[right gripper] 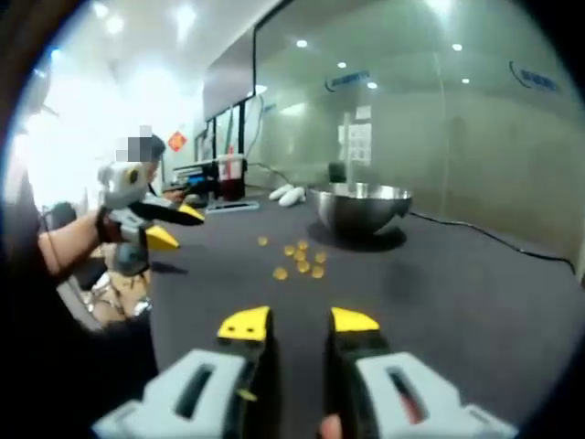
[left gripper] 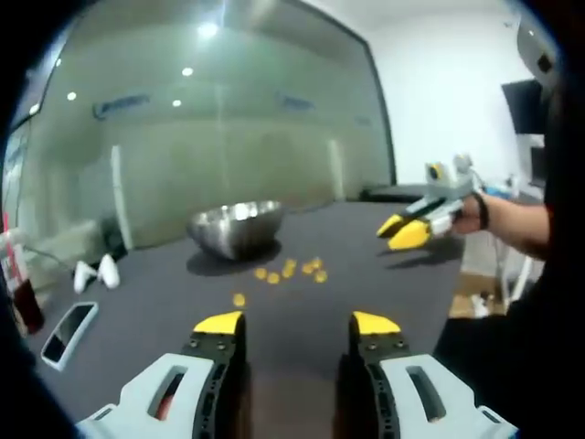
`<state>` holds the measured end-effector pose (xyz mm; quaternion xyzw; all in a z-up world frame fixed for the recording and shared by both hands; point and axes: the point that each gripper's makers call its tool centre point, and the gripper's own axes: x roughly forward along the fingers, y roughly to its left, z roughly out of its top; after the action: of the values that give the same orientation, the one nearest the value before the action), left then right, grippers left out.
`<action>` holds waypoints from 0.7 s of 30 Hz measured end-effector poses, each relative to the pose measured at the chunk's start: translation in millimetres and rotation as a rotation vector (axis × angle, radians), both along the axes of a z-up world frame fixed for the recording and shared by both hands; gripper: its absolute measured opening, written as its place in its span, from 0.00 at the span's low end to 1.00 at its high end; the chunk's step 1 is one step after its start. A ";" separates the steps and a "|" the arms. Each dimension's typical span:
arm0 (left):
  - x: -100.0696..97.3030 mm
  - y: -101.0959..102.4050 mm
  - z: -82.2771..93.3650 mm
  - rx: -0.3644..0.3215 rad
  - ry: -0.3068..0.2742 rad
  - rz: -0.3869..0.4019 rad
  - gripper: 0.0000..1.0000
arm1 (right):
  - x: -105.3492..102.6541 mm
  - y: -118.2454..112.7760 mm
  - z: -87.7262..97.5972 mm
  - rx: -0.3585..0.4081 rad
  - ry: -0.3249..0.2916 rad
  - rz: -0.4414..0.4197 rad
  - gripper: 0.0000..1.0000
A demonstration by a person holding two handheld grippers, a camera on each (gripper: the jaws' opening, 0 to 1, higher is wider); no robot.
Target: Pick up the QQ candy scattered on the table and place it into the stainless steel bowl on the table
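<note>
So right now I've got both tools hovering above the dark desk (left gripper: 302, 338), nothing grabbed yet. My left hand-held gripper (left gripper: 296, 322) has its yellow-tipped jaws standing apart with nothing between them, aimed across the desk toward the candy. Same story with the right hand-held gripper (right gripper: 298, 321): jaws apart, empty, looking at the pile from the other side. You can also spot the right one from the left gripper view, off to the side and lifted clear of the desk, held in a hand (left gripper: 472, 212).

The QQ candy (left gripper: 291, 269) sits in a loose little cluster of yellow pieces on the desk, just in front of the stainless steel bowl (left gripper: 236, 227). One stray piece (left gripper: 239, 299) lies apart from the bunch, nearer my left jaws. From what I can see, none is in the bowl yet, though I can't really see down inside it.

I reckon the open stance makes sense here, since either tool can drop straight onto a piece. That stray looks like the easy first pick for the left. The pieces are small and probably squishy, so I'd guess a gentle pinch is the way.

Background stuff: a white earbud-looking pair (left gripper: 96, 273) and a flat dark gadget (left gripper: 69, 333) near the desk edge, well away from the action.
</note>
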<state>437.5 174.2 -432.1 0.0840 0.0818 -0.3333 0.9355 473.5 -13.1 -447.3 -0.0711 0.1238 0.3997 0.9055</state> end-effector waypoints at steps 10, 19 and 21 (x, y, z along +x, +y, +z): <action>-1.7 1.3 3.0 -0.029 0.004 -0.004 0.47 | -0.7 2.1 0.0 0.015 0.011 0.006 0.24; -2.8 1.1 -0.3 -0.024 0.016 -0.009 0.47 | -3.1 5.7 -3.5 -0.004 0.016 0.018 0.24; -2.7 2.3 1.7 -0.036 0.019 -0.006 0.47 | -3.2 6.8 -4.5 -0.010 0.018 0.020 0.24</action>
<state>434.8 176.6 -430.4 0.0642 0.0846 -0.3382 0.9351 470.3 -6.4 -451.7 -0.0732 0.1332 0.4086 0.9000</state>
